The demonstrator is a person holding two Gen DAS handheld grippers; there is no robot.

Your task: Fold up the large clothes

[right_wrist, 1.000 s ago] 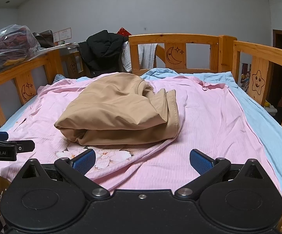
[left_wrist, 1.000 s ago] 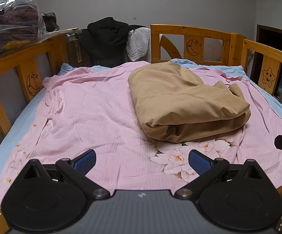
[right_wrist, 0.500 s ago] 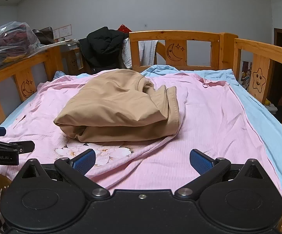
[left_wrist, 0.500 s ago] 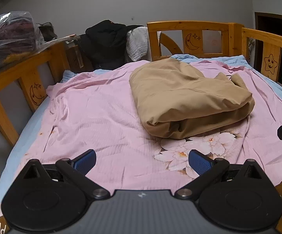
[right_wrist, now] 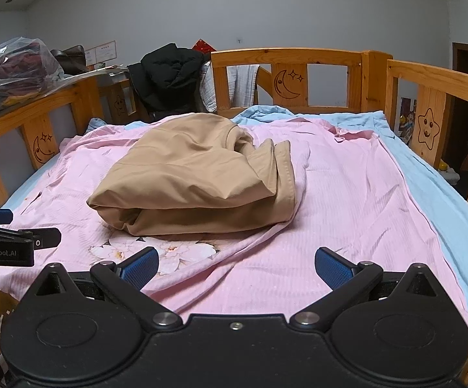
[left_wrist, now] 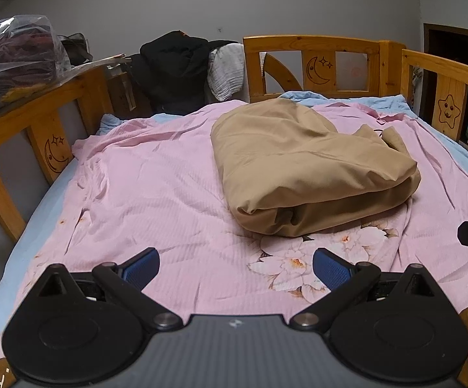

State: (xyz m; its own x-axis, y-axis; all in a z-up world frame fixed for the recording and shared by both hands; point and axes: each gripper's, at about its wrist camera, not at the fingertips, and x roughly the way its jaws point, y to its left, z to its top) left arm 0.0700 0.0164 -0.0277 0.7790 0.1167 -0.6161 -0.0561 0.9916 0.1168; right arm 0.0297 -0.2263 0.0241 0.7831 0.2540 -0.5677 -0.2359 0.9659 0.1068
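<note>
Hovering low at the bed's near edge: left gripper (left_wrist: 236, 266) and right gripper (right_wrist: 237, 266), jaws spread wide, ribbed blue pads (right_wrist: 331, 268) clamping nothing; lying beyond, mid-bed and nearer the headboard: tan garment (right_wrist: 195, 177), smooth woven cloth bundled into a thick, rounded fold; spreading beneath: wrinkled pink sheet (left_wrist: 143, 194) with floral print; framing all: glossy wooden rails (right_wrist: 285, 56) carved with moons and stars.
</note>
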